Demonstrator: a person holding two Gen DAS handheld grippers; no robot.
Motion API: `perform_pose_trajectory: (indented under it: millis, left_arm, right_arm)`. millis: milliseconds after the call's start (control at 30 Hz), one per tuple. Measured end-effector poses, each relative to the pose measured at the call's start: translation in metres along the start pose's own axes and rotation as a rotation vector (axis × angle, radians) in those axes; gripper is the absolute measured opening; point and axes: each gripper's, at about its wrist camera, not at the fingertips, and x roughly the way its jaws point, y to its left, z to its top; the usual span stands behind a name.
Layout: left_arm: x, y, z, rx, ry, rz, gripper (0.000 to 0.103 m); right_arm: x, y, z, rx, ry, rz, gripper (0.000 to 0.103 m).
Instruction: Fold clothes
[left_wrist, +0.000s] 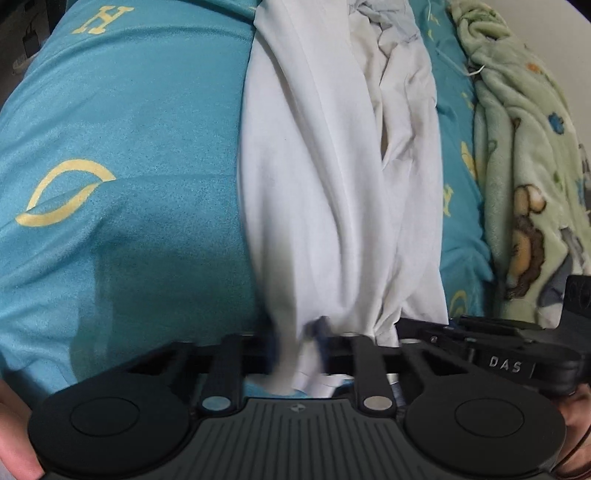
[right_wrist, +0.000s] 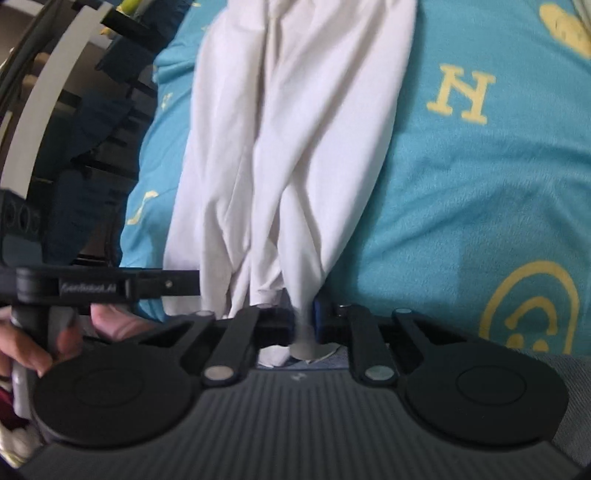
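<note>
Left gripper (left_wrist: 314, 332): jaws pinched on a bunched edge of the white garment (left_wrist: 332, 177), a scrap of cloth poking out behind the fingers toward the camera
Right gripper (right_wrist: 303, 314): clamped on another gathered edge of the same white garment (right_wrist: 288, 147), a small flap of it showing behind the fingers
Garment: pulled into long vertical folds running away from both grippers, its far part lying on a teal blanket (left_wrist: 129, 147) spread over a bed
Hands: a hand (left_wrist: 13, 435) shows at the lower left edge of the left wrist view; in the right wrist view another hand (right_wrist: 33, 347) grips the handle of the neighbouring tool
Left view only: a pale green fleece blanket (left_wrist: 524, 184) with cartoon animals along the right edge of the bed, just beside the garment's right side; the other tool's black arm (left_wrist: 517, 354) crossing at lower right
Right view only: dark shelving or a rack (right_wrist: 74, 129) with a white curved rail beyond the bed's left edge; a yellow smiley figure (right_wrist: 532, 306) printed on the teal blanket
Writing: "DAS" on the black arm in the left view; a blurred label reading roughly "GenRobot.AI" on the arm (right_wrist: 92, 286) in the right view; yellow letters "H" and "N" and a ringed-planet shape printed on the teal blanket
</note>
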Motion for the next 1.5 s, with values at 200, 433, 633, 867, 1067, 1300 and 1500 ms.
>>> perform_pose_trajectory:
  millis: [200,433,633,867,1067,1300,1500]
  left_arm:
    - [-0.064,-0.002,-0.015,-0.004,-0.168,-0.110,0.006]
    - [-0.126,-0.029,-0.053,0.008,-0.304,-0.166,0.005]
    - [-0.161,-0.053,-0.127,0.054,-0.348,-0.205,0.005]
    - [-0.180,-0.069,-0.211,0.112,-0.380,-0.247,0.006]
    - [-0.186,-0.083,-0.183,0.122,-0.446,-0.260,0.006]
    - [-0.187,-0.106,-0.069,0.159,-0.574,-0.227,0.006]
    - [-0.157,-0.105,0.036,0.167,-0.618,-0.153,0.006]
  right_arm:
    - [-0.057,0.001,-0.005,-0.017,-0.129,0.077,0.009]
    - [-0.125,-0.009,-0.024,-0.013,-0.277,0.144,0.009]
    - [-0.168,-0.012,-0.078,-0.054,-0.333,0.176,0.009]
    - [-0.191,-0.021,-0.142,-0.061,-0.328,0.211,0.009]
    - [-0.201,-0.024,-0.105,-0.022,-0.388,0.224,0.010]
    - [-0.179,-0.032,-0.002,0.006,-0.459,0.186,0.010]
    - [-0.143,-0.042,0.086,0.015,-0.498,0.132,0.010]
